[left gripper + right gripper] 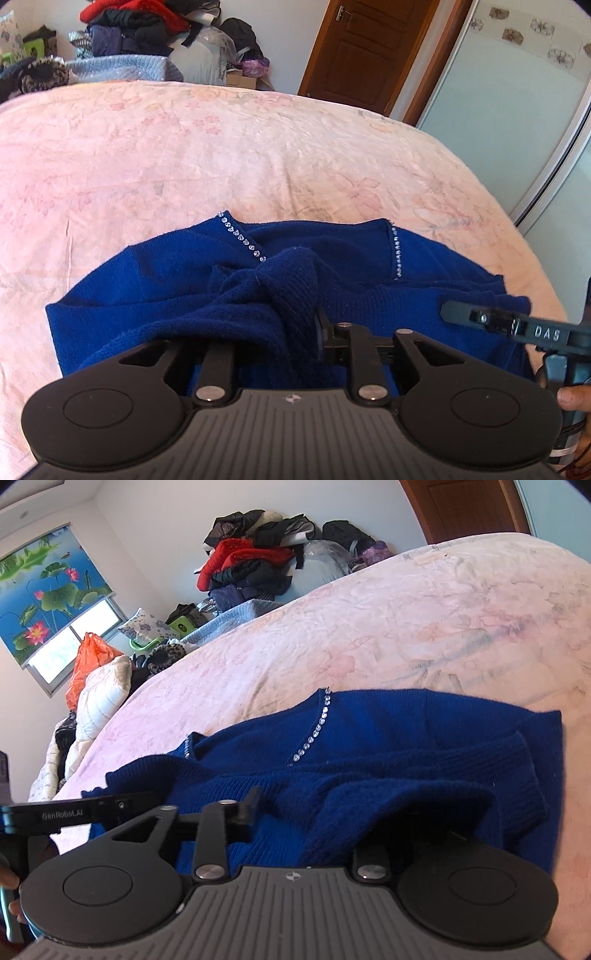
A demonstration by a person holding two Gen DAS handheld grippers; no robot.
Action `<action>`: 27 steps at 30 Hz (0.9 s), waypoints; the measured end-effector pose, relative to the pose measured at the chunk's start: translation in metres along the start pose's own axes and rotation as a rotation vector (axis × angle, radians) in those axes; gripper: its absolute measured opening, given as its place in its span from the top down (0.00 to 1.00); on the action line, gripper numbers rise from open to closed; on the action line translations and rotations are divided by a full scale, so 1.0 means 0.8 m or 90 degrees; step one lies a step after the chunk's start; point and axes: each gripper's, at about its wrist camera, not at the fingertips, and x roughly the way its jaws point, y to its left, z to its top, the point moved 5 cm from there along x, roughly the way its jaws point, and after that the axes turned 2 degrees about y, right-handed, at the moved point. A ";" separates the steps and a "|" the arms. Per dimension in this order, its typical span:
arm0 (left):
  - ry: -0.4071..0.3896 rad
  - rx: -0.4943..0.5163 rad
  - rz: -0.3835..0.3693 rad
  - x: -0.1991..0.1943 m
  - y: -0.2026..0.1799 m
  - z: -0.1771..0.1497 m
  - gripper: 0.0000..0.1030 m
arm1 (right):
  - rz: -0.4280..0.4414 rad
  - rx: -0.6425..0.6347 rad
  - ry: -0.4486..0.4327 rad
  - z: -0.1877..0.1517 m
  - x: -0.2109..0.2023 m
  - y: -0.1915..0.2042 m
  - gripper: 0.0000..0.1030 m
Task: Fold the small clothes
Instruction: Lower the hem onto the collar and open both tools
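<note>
Lying bunched btwn both claws on bed (258, 147): blue sweater (184, 273).

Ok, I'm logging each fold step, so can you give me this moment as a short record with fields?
garment: blue sweater, rhinestone neckline
surface: pink floral bedspread
sweater state: sleeve fabric bunched over the body
left tongs: ribbed cuff bunched between them; grip unclear
right tongs: standing apart, fabric draped over one finger
background: clothes pile by the wall
</note>
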 end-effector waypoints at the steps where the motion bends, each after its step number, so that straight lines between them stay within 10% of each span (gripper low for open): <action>1: -0.002 -0.016 -0.011 -0.003 0.005 0.001 0.65 | 0.008 0.004 0.005 -0.002 -0.003 0.000 0.51; 4: -0.029 -0.074 -0.036 -0.015 0.024 0.009 0.33 | 0.045 0.024 0.018 -0.006 -0.013 0.000 0.41; 12: -0.045 -0.162 -0.087 -0.020 0.050 0.036 0.33 | 0.168 0.076 0.087 -0.001 -0.015 0.009 0.34; 16: -0.064 -0.223 -0.110 -0.016 0.065 0.054 0.33 | 0.219 0.123 0.035 0.033 -0.018 -0.004 0.28; 21: -0.092 -0.376 -0.137 -0.008 0.106 0.072 0.33 | 0.210 0.280 -0.078 0.077 -0.007 -0.066 0.26; 27: -0.121 -0.355 -0.066 -0.022 0.122 0.068 0.33 | 0.151 0.279 -0.103 0.071 -0.005 -0.080 0.26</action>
